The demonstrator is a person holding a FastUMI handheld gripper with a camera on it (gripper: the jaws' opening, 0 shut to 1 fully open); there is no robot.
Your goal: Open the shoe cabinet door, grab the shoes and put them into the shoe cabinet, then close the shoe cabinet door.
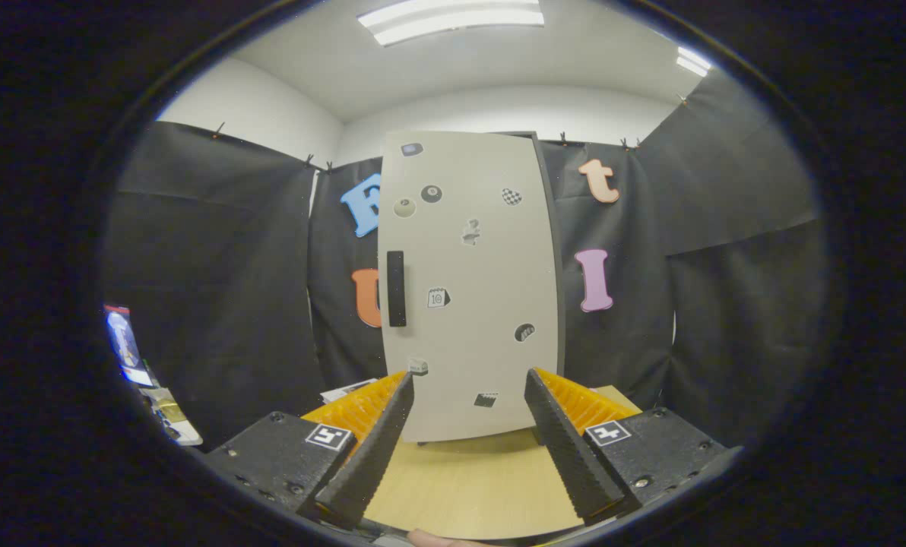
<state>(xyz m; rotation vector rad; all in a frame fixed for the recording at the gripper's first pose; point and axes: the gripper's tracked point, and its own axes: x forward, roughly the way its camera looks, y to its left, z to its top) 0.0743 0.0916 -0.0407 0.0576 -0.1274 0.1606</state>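
A tall pale grey shoe cabinet (472, 289) stands upright on the wooden table (468, 479), straight ahead of the fingers. Its door is closed and carries several small stickers. A black vertical handle (397, 289) sits on the door's left side at mid height. My gripper (468, 410) is open, its two fingers spread wide with nothing between them, and the cabinet's lower part shows in the gap. The fingers are short of the door and lower than the handle.
Black cloth walls surround the cabinet on all sides. Some papers and small items (156, 395) lie at the left, low beside the table. A flat white sheet (346, 390) lies behind the left finger. Bare tabletop stretches between the fingers and the cabinet.
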